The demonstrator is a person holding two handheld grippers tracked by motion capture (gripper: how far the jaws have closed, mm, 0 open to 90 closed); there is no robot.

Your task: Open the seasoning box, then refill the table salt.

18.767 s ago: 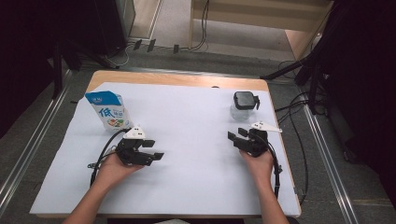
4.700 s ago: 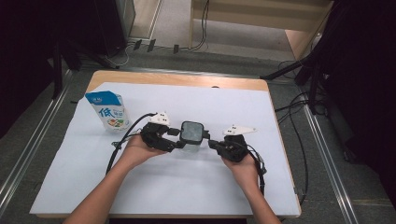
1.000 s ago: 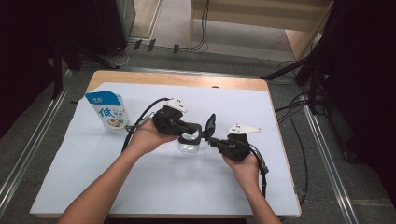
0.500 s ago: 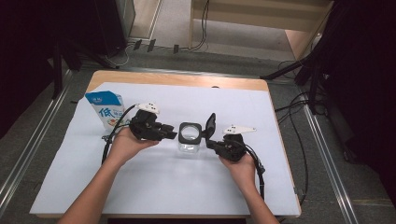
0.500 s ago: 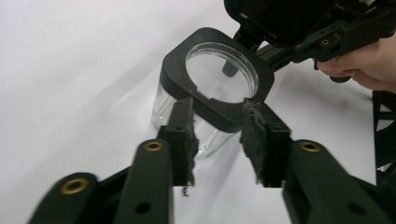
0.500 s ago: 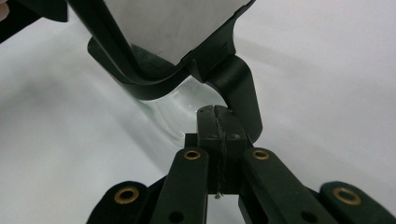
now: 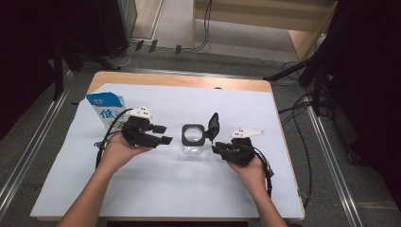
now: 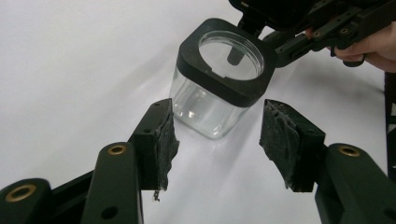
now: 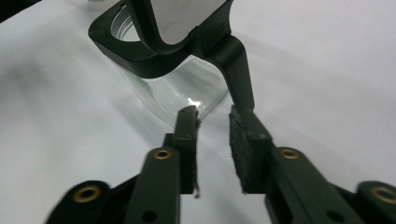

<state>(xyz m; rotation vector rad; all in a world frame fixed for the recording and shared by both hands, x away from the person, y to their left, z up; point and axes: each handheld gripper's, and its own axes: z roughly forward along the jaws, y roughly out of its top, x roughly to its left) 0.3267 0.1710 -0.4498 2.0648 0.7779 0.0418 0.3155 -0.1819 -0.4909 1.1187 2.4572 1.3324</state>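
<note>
A clear square jar (image 7: 193, 142) (image 8: 212, 100) with a black rim (image 9: 135, 53) stands mid-table. Its hinged black lid (image 7: 214, 126) is flipped up on the right side. My left gripper (image 7: 164, 134) (image 8: 217, 135) sits just left of the jar. Its jaws have just been opening and now stand wide with nothing between them. My right gripper (image 7: 216, 148) (image 9: 214, 116) is at the jar's right. Its jaws have just been opening to a narrow gap. The lid's black tab (image 9: 238, 70) ends at the tip of one finger (image 9: 245, 135), not pinched.
A blue-and-white milk carton (image 7: 106, 109) stands at the far left, behind my left hand. A white sheet (image 7: 156, 189) covers the wooden table (image 7: 179, 81). Cables trail from both grippers.
My left gripper drew back to the left from over the jar and opened. The lid stays up. My right hand has kept its place.
</note>
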